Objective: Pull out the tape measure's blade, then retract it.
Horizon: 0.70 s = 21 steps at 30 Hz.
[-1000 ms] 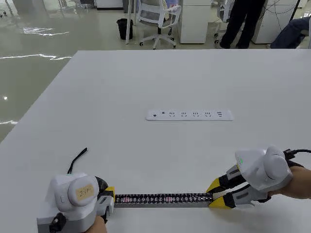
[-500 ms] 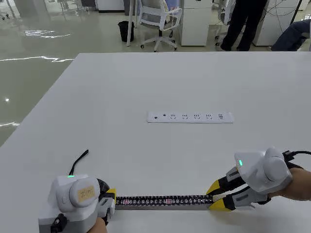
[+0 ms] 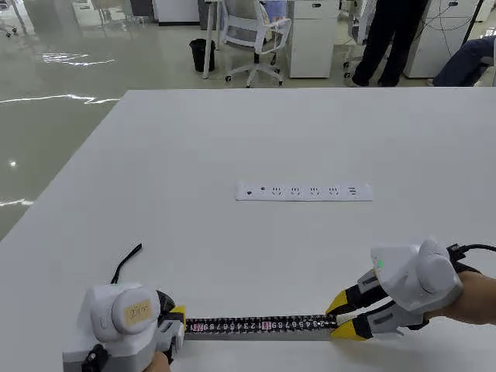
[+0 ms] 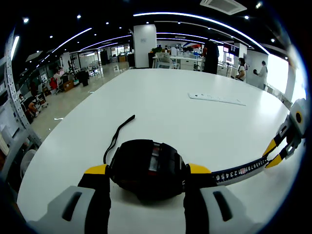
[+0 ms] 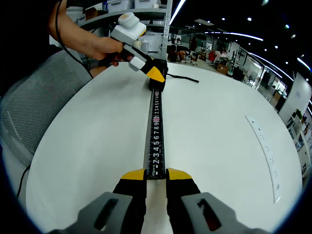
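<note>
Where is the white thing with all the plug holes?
In the head view the power strip lies flat in the middle of the table, beyond the pulled-out tape blade and slightly toward the right gripper.

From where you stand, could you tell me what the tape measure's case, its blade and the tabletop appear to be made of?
Case: black, likely matte plastic or rubber, judging by its moulded ribs. Blade: thin dark strip with printed numerals, probably coated steel. Tabletop: smooth white, faintly glossy, perhaps laminate.
</note>
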Available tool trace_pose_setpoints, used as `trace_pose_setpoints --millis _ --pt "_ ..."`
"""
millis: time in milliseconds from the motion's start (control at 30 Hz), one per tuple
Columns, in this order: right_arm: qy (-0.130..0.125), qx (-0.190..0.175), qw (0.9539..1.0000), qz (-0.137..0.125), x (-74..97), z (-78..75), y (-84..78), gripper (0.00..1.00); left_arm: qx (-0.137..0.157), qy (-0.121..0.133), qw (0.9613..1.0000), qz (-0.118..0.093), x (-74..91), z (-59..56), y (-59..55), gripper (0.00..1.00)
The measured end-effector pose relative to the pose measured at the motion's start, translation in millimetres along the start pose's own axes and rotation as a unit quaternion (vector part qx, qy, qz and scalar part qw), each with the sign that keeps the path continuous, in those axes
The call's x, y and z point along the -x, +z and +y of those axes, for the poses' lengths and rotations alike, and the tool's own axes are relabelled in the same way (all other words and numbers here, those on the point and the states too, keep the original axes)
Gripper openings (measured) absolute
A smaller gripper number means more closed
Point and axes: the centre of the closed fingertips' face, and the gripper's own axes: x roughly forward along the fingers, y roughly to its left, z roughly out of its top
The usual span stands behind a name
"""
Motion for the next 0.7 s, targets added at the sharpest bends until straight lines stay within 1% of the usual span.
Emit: trace_pose_setpoints --millis 700 --pt "0.001 0.003 1.0000 0.001 -1.7 -2.5 4.7 0.14 -0.002 0.002 1.0000 0.001 0.1 -0.9 0.7 0.56"
